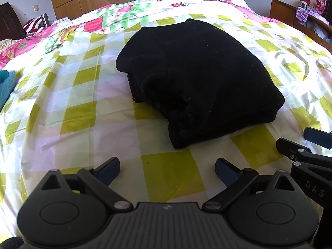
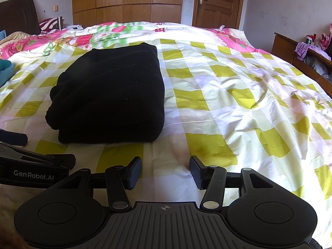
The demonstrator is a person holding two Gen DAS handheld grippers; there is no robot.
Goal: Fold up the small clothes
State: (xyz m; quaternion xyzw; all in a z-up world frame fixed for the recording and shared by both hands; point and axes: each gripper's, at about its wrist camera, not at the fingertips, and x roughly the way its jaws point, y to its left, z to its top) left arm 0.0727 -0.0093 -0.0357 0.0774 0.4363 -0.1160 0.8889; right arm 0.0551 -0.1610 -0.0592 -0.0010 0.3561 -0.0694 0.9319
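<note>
A black garment (image 1: 199,78) lies folded into a thick rectangular bundle on the checked yellow and white bedsheet (image 1: 78,108). It also shows in the right wrist view (image 2: 112,95), left of centre. My left gripper (image 1: 167,169) is open and empty, held low over the sheet just in front of the bundle. My right gripper (image 2: 165,171) is open and empty, in front of the bundle's right corner. The right gripper also shows at the right edge of the left wrist view (image 1: 307,145), and the left gripper at the left edge of the right wrist view (image 2: 25,153).
A teal cloth (image 1: 6,87) lies at the bed's left edge. A pink cartoon quilt (image 2: 83,39) covers the far part of the bed. A wooden wardrobe (image 2: 126,2) and a door (image 2: 217,2) stand behind. A wooden shelf with clutter (image 2: 307,58) is on the right.
</note>
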